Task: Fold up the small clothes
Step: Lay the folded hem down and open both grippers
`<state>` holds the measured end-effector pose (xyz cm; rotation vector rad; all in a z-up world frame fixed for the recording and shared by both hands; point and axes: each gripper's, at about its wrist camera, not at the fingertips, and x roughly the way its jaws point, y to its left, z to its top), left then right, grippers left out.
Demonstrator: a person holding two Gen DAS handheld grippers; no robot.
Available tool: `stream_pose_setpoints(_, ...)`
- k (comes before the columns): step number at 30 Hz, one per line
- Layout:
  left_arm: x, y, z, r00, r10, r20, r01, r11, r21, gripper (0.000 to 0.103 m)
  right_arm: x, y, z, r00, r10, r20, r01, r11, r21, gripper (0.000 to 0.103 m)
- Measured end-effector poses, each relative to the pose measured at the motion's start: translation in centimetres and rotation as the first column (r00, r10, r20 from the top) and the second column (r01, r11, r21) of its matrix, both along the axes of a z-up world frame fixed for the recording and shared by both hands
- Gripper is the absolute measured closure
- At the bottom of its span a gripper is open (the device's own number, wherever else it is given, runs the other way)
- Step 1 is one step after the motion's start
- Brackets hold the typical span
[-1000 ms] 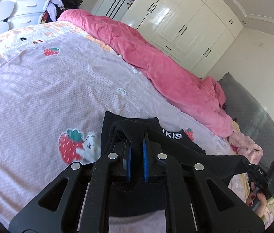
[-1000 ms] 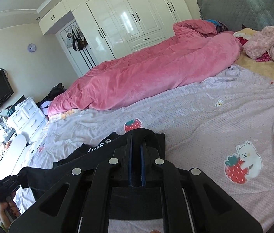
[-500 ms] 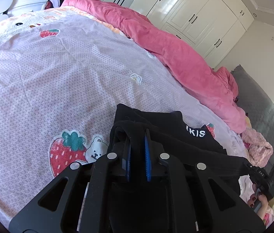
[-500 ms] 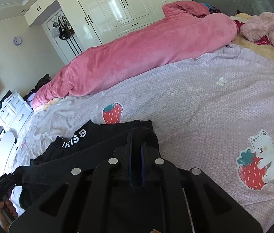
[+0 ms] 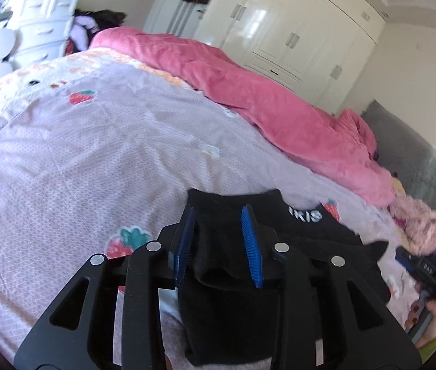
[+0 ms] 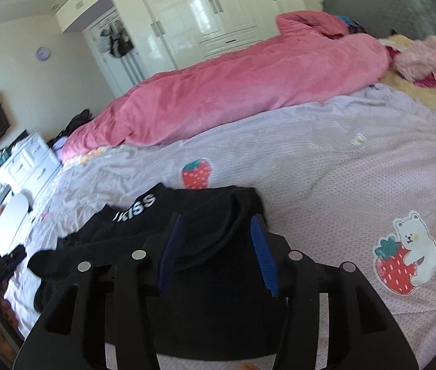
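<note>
A small black garment (image 5: pixel 227 265) with white letters on its neckband lies folded over on the lilac bedsheet (image 5: pixel 94 160). My left gripper (image 5: pixel 219 212) is open, its blue pads on either side of the garment's left edge fold. In the right wrist view the same garment (image 6: pixel 205 246) lies under my right gripper (image 6: pixel 216 220), which is open over its right edge. The white "KISS" band (image 6: pixel 136 208) lies to the left. The other gripper shows at the edge of each view.
A pink duvet (image 5: pixel 248 92) lies along the far side of the bed. A fluffy pink blanket (image 6: pixel 433 58) and a yellow blanket sit near the grey headboard (image 6: pixel 387 0). White drawers (image 5: pixel 42 21) stand beyond the foot. White wardrobes line the wall.
Both grippers held the garment's edges pinched shut, carried them forward and down over the garment, and have now opened, letting the fabric go.
</note>
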<state>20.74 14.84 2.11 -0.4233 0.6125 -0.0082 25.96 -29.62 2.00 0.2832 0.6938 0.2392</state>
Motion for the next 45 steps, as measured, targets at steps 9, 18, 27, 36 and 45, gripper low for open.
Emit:
stream_pose_setpoints(9, -0.7, -7.0, -1.1, 0.978, -0.201, -0.053, 0.208, 0.962, 0.176, 0.08, -2.1, 6.7, -0.6, 0.965, 0.261, -0.039, -0.264, 0.952, -0.156, 0.063)
stream_pose_setpoints(18, -0.1, -10.8, -4.0, 0.931, -0.317, -0.182, 0.357, 0.895, 0.267, 0.071, -2.4, 10.2, -3.2, 0.929, 0.339, -0.147, -0.367, 0.888, -0.277, 0.063)
stream_pose_setpoints(27, 3.0, -11.3, -5.1, 0.93, -0.295, -0.218, 0.356, 0.872, 0.337, 0.066, 0.2, 11.3, -5.0, 0.934, 0.313, -0.169, -0.355, 0.861, -0.364, 0.065)
stream_pose_setpoints(36, 6.6, -9.0, -4.8, 0.952, -0.239, -0.191, 0.285, 0.919, 0.271, 0.06, 4.2, 10.6, -4.4, 0.955, 0.263, -0.135, -0.292, 0.911, -0.29, 0.065)
stream_pose_setpoints(45, 6.8, -3.8, -3.9, 0.978, -0.118, -0.172, 0.141, 0.982, 0.129, 0.056, 5.6, 7.5, -3.3, 0.984, 0.154, -0.089, -0.17, 0.961, -0.218, 0.063)
